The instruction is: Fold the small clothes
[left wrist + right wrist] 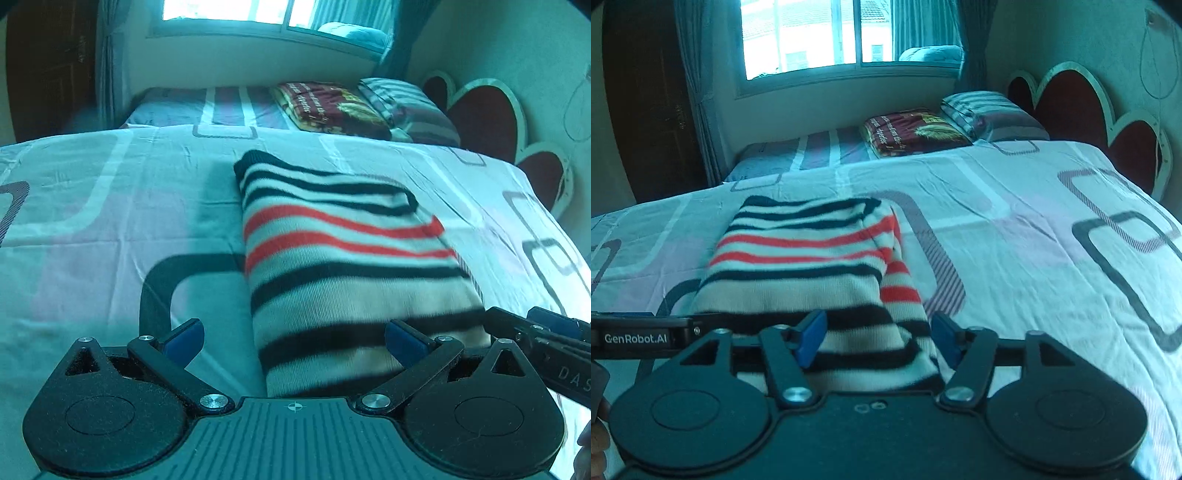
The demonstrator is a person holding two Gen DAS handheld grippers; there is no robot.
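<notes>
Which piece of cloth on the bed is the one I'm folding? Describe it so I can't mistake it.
Start from the big bed with the pale sheet printed with rounded rectangles. On its near part, just ahead of both grippers, lies a folded knit sweater. It is the only cream piece with black and red stripes; the dark red folded blanket and striped pillow sit far back by the window.

A maroon folded blanket (916,131) lies beside a striped pillow (986,114) under the window (816,37).
</notes>
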